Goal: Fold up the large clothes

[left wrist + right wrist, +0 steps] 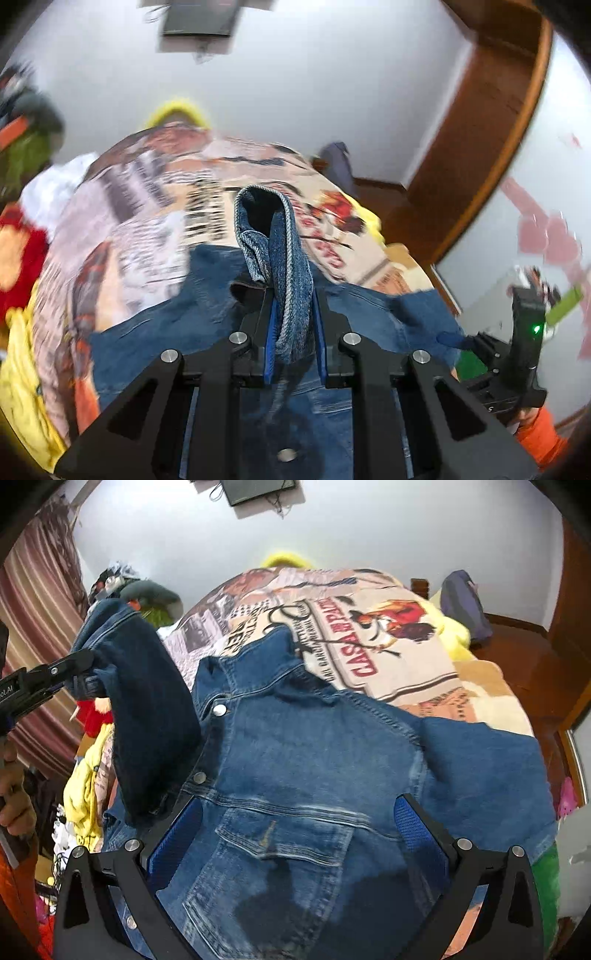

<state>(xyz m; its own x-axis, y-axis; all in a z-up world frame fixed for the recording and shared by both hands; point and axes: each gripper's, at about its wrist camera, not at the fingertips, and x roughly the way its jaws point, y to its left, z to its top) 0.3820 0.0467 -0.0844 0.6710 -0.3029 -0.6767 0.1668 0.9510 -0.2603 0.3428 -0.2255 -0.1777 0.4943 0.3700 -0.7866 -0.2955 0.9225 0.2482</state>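
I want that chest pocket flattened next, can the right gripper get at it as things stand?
Probably yes: the right gripper is open right over the chest pocket, and the sleeve is held off to one side.

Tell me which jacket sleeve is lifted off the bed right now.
The sleeve on the picture's left, pinched at its cuff by the left gripper. The other sleeve lies flat on the blanket.

1 denim jacket (314, 760), 2 grippers: left (293, 314), right (295, 834), 1 printed blanket (388, 646).
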